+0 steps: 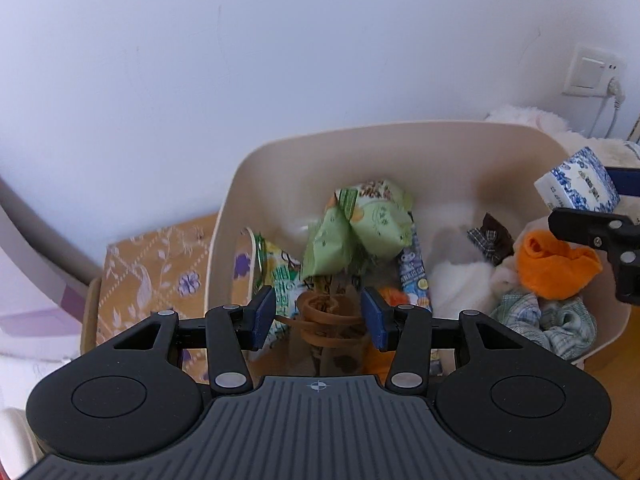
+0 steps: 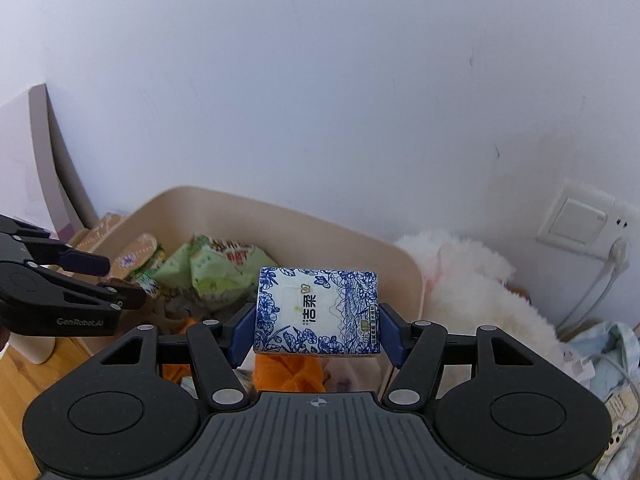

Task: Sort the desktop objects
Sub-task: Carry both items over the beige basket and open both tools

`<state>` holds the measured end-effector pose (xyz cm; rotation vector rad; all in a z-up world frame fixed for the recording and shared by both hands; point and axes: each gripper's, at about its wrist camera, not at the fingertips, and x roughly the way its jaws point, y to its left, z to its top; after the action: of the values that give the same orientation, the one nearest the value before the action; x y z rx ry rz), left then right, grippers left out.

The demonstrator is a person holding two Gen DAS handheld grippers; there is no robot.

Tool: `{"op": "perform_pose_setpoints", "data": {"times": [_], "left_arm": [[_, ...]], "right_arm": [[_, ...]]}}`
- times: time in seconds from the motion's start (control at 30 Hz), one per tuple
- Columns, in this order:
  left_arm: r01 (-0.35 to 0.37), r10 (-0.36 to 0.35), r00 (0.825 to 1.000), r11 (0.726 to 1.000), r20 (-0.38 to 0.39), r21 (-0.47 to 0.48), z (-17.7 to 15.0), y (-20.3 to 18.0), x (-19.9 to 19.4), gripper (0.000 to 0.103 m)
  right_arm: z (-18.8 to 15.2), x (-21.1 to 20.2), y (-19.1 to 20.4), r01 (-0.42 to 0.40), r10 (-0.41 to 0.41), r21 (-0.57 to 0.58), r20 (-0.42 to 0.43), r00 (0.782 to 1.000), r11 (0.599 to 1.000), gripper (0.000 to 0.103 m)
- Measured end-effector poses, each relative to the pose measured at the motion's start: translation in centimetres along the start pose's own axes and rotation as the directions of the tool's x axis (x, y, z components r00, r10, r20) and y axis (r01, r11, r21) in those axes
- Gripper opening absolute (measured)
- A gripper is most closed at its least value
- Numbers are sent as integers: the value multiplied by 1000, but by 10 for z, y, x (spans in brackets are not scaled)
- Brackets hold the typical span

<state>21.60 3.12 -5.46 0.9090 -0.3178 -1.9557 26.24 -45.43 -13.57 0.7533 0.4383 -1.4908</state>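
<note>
A beige plastic bin [image 1: 320,140] holds green snack bags [image 1: 360,224], a brown coiled item [image 1: 328,316], an orange cloth [image 1: 556,264], checked cloths and a white plush. My left gripper [image 1: 318,316] is open and empty above the bin, over the brown coil. My right gripper [image 2: 316,326] is shut on a blue-and-white tissue pack [image 2: 316,312] and holds it over the bin's right side [image 2: 416,280]. The tissue pack also shows at the right in the left wrist view [image 1: 576,184]. The left gripper shows at the left in the right wrist view [image 2: 80,276].
A white wall stands close behind the bin. A floral patterned box [image 1: 156,276] lies left of the bin. A white fluffy plush [image 2: 472,280] lies to its right. A wall socket with a plugged cable [image 2: 580,224] and a pale blue cloth [image 2: 604,352] are at the right.
</note>
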Motion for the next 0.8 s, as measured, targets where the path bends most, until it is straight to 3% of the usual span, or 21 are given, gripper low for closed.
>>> {"op": "perform_pose_setpoints", "data": {"times": [0.37, 0.4, 0.5, 0.63, 0.8], "left_arm": [[-1, 0, 1000, 1000, 20, 29, 2, -4, 4, 50], [3, -4, 1000, 1000, 21, 26, 1, -4, 5, 53], [41, -42, 999, 999, 29, 16, 0, -2, 2, 63], [30, -32, 997, 999, 67, 24, -2, -4, -6, 73], [20, -27, 995, 997, 101, 69, -8, -13, -16, 76]], "right_arm": [[-3, 17, 20, 60, -62, -55, -41, 997, 997, 62], [-2, 19, 19, 66, -68, -62, -41, 997, 996, 67], [-3, 12, 21, 74, -76, -81, -30, 997, 994, 69], [-6, 6, 25, 85, -88, -97, -25, 996, 992, 81], [-12, -1, 31, 92, -93, -109, -10, 996, 990, 93]]}}
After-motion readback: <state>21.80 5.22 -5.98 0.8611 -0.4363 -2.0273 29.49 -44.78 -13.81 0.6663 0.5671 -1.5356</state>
